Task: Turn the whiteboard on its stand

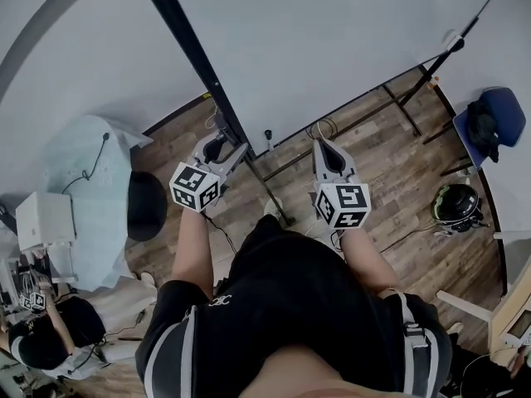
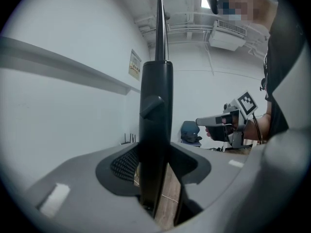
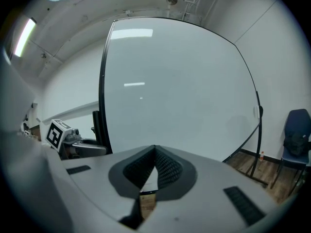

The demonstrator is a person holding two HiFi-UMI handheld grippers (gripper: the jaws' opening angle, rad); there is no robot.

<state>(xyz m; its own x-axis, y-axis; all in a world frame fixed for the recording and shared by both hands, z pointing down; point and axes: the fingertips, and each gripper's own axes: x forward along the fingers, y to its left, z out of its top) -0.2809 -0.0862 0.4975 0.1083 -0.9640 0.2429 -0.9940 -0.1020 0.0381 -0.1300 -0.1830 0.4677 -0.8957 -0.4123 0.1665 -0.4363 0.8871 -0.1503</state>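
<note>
The big whiteboard (image 1: 332,48) stands upright on a black stand, and its white face (image 3: 180,91) fills the right gripper view. A black upright (image 1: 199,56) runs along its left edge. My left gripper (image 1: 222,135) straddles that upright (image 2: 155,96). The post fills the space between the jaws, which stand wide and shut on it. My right gripper (image 1: 325,143) points at the board's lower edge further right. Its tips (image 3: 154,149) meet with nothing between them. Each gripper shows in the other's view: the left gripper (image 3: 73,144) and the right gripper (image 2: 218,123).
The stand's black legs (image 1: 398,106) spread over the wooden floor under the board. A blue chair (image 1: 498,114) and a dark helmet (image 1: 456,204) are at the right. A pale covered table (image 1: 91,189) and a white box (image 1: 46,220) are at the left, with another person (image 1: 50,338) beyond.
</note>
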